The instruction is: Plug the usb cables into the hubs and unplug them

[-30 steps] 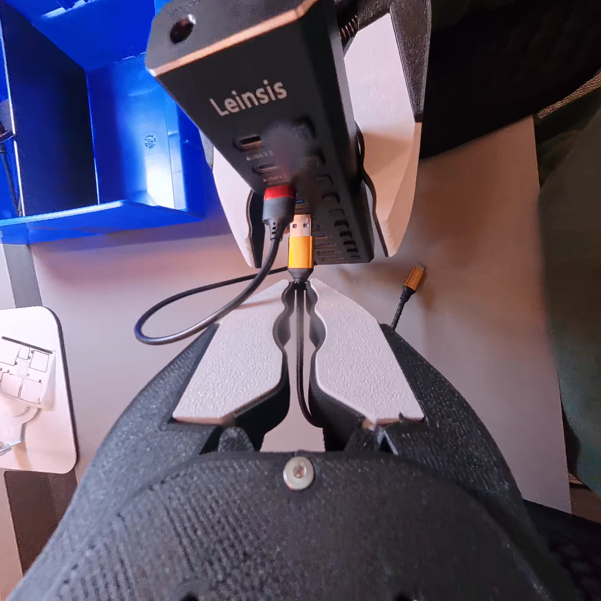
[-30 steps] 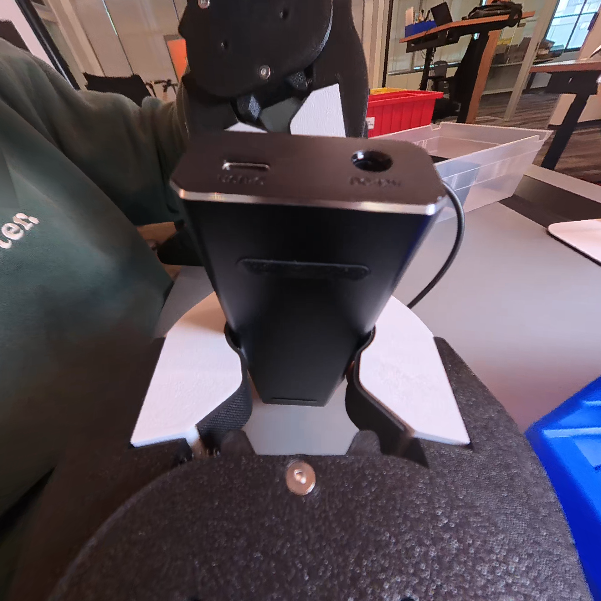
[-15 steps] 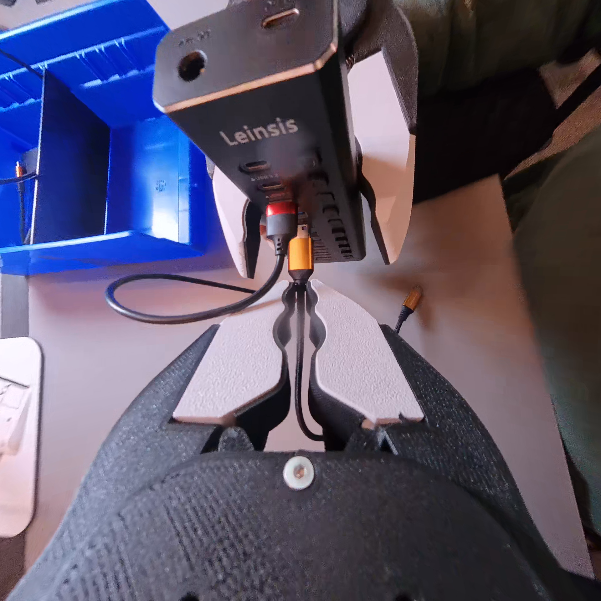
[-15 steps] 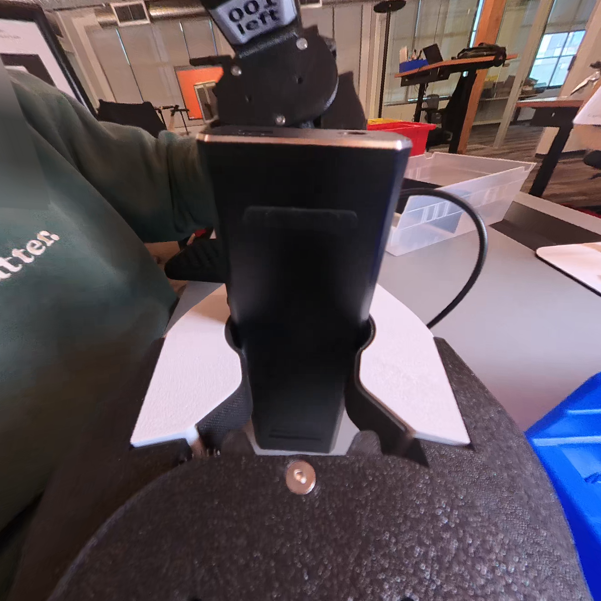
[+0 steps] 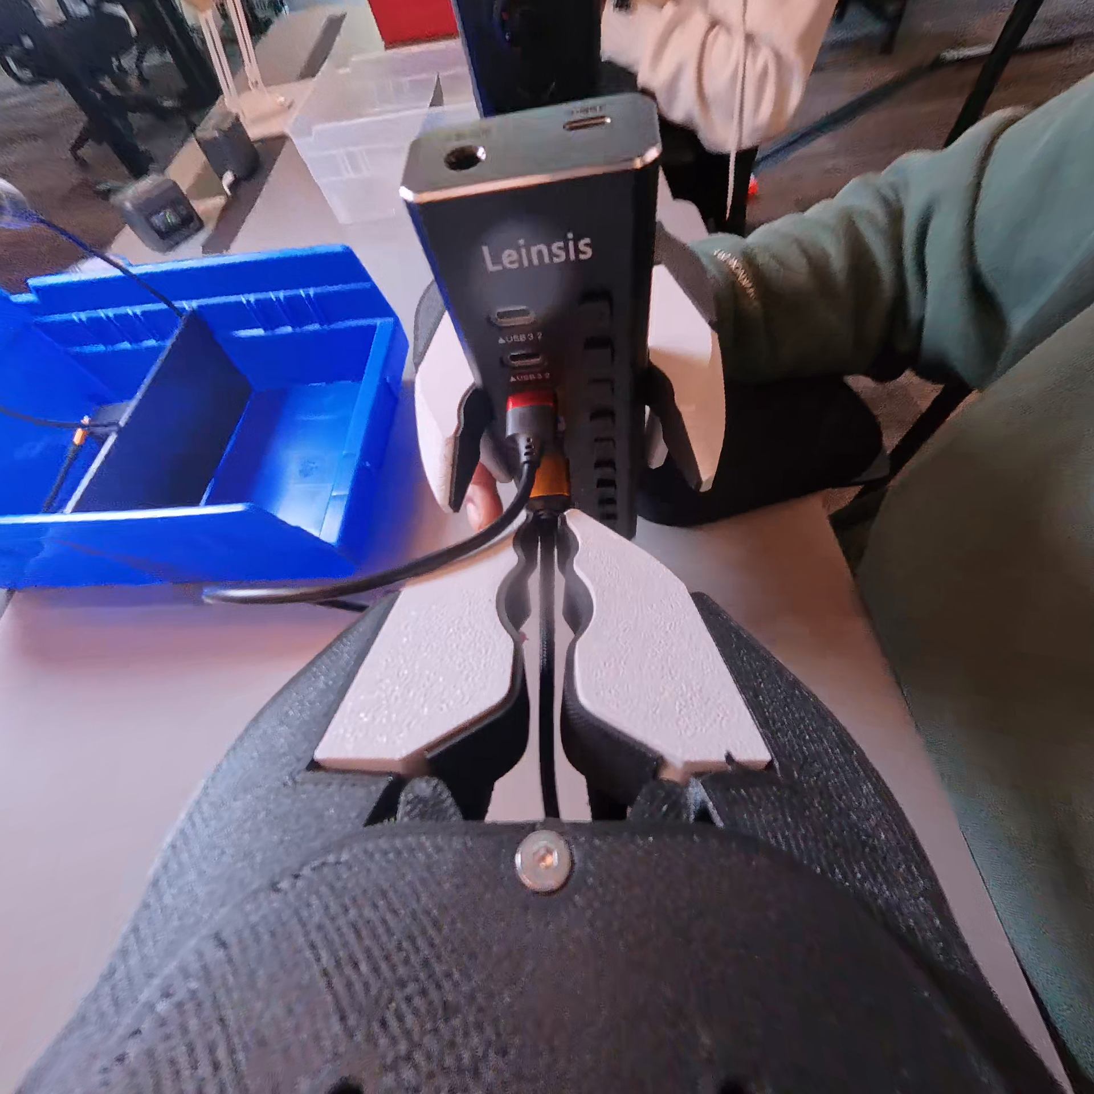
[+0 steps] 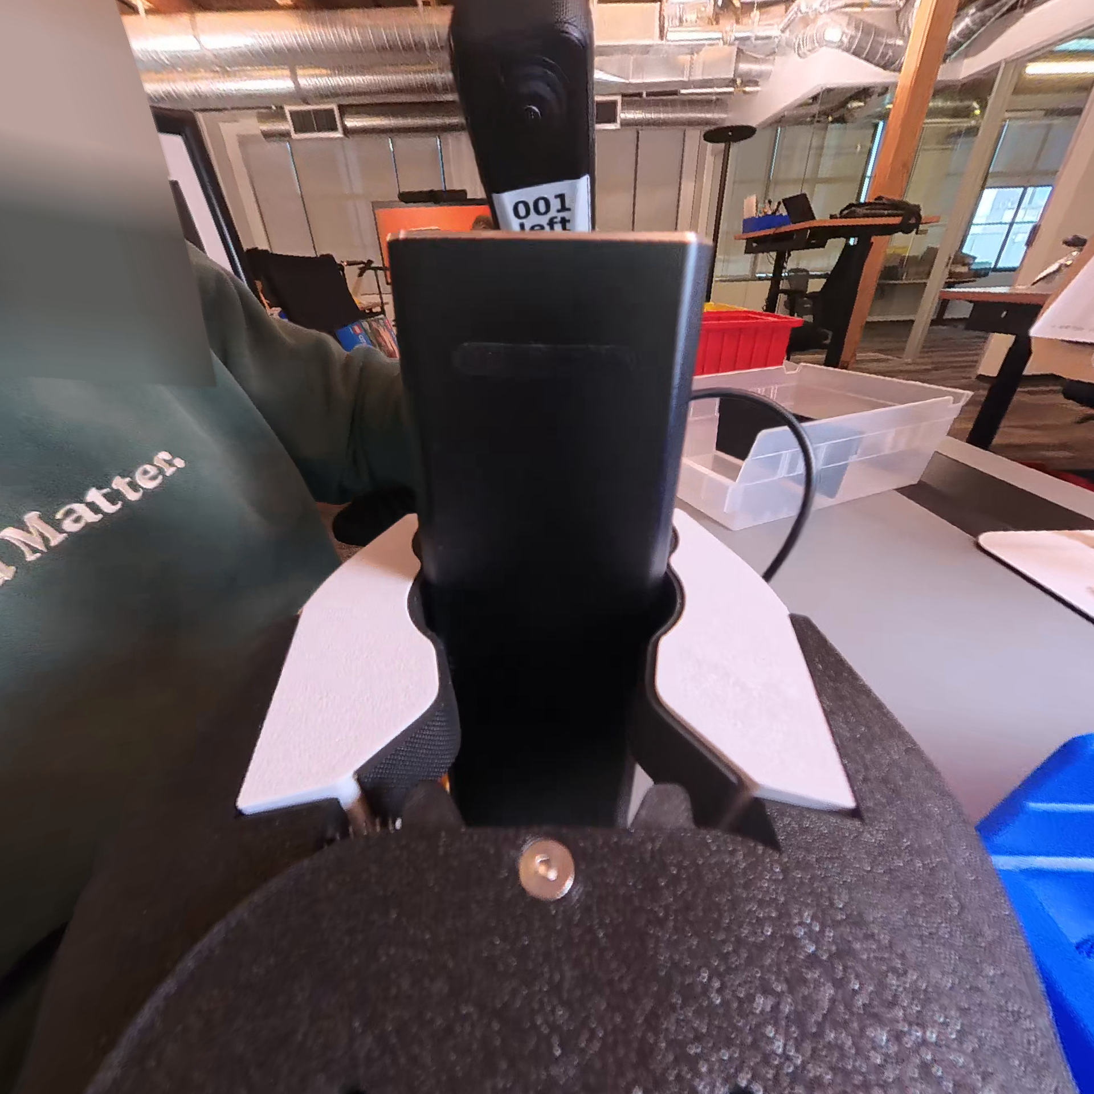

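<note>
Black hub (image 5: 536,278) at centre, pale lettering on its face, silver-edged top. Red-collared plug (image 5: 530,408) on a black cable (image 5: 379,577); below it an orange plug (image 5: 550,476). Left claw (image 5: 547,521): white textured fingers (image 5: 438,657) on a black woven-pattern body. Blue bin (image 5: 195,414) at left. Pale grey desk (image 5: 118,710). Dark green sleeve (image 5: 876,260) at right. Right claw (image 6: 547,568): white fingers (image 6: 355,675), black pebbled body. Clear tray (image 6: 829,426) and red bin (image 6: 743,340) at upper right.

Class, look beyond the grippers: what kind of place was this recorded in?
Probably an open-plan office or lab: exposed ceiling ducts, standing desks, and glass partition walls behind the work table.
</note>
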{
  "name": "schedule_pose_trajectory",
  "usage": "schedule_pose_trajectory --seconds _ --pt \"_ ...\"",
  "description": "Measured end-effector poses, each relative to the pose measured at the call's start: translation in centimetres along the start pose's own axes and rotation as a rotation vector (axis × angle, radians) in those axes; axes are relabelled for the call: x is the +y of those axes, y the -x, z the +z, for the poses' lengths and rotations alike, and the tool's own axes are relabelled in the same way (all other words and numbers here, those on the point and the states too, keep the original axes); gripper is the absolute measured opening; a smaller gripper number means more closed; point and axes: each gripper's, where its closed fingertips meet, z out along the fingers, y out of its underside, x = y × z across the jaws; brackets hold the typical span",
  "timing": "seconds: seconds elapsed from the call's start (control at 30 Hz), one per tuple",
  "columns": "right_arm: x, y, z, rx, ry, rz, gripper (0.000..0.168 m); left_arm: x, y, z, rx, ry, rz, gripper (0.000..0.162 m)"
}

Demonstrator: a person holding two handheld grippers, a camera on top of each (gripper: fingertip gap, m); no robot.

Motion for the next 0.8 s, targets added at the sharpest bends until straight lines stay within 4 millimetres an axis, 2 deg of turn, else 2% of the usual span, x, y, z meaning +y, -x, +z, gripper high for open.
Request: schedule_pose_trajectory --seconds 0.13,0.47,0.57,0.67,0.8 --pt "0.3 -0.1 0.3 0.012 0.047 -0.003 0.071 -1.8 0.1 -1.3 0.015 -0.128 -0.039 0.007" --pt "2.1 -0.5 0.1 0.055 0.164 -0.053 0.07 -2.5 0.3 -2.0 0.016 -0.199 -0.055 0.007" --pt "3.6 -0.2 0.5 0.041 0.234 -0.074 0.071 -2.4 0.3 -1.9 0.011 -0.183 -0.031 0.006" --pt "3.5 -0.1 0.7 0.024 0.191 -0.043 0.07 -1.8 0.1 -2.2 -0.029 -0.109 0.049 0.006" --pt "2.4 -0.1 0.7 0.016 0.134 -0.023 0.07 -1.4 -0.1 -2.5 -0.038 -0.074 0.067 0.006"
